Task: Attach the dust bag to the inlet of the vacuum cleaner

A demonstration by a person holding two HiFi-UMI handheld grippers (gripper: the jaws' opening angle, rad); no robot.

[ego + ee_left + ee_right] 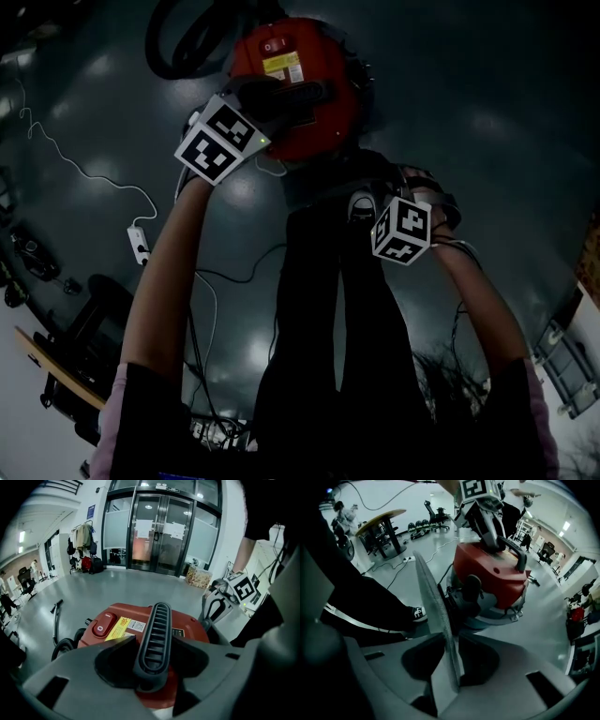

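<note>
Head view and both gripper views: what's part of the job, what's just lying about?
Job: red vacuum cleaner; its black handle, clamped in the left claw; grey dust bag, clamped in the right claw.
Lying about: power strip and white cable on the floor; coat rack; office chairs; table.

Left gripper (152,670): broad matte grey jaws with dark scooped hollows and a rectangular slot on each side.
Right gripper (451,667): the same grey build.
Marker cubes (217,141): white, with black square patterns; a small green light on the left one.
Wire (272,171): thin, pale, looping under the left cube.
Sleeves (141,412): short, dark, pale pink at the outer edge.
Trousers (319,309): black.
Shoe (362,206): dark sneaker with white toe and laces.
</note>
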